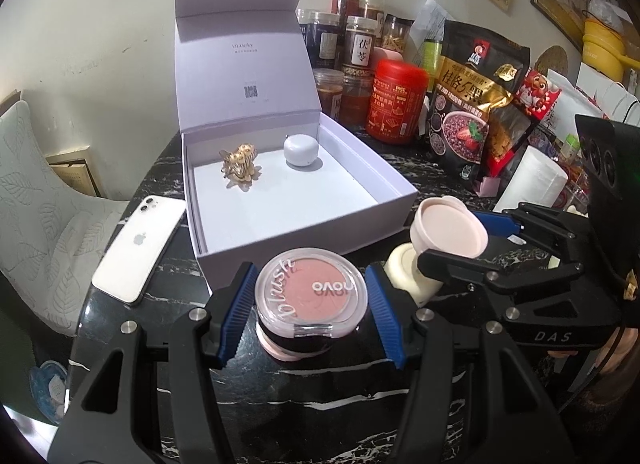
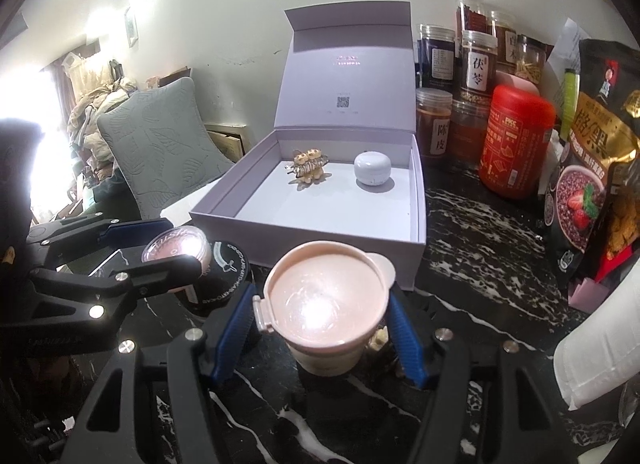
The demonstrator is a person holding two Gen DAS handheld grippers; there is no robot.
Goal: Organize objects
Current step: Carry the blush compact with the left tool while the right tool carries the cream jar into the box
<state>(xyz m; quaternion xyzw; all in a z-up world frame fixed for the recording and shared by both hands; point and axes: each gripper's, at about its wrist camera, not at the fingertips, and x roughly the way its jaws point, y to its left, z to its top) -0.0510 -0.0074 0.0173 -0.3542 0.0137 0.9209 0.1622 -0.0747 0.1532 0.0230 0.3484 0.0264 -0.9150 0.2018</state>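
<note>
Pick-up stage, both hands loaded. The left gripper (image 1: 310, 310) has its fingers pinching a blush compact (image 1: 311, 292), held just in front of the open white box (image 1: 304, 200). The right gripper (image 2: 325, 334) has its fingers pinching a pink jar (image 2: 326, 300) at that box's near right corner. A gold ornament (image 1: 239, 163) and white pod (image 1: 301, 150) already lie inside; judged next: carry each item over the near wall, then release
</note>
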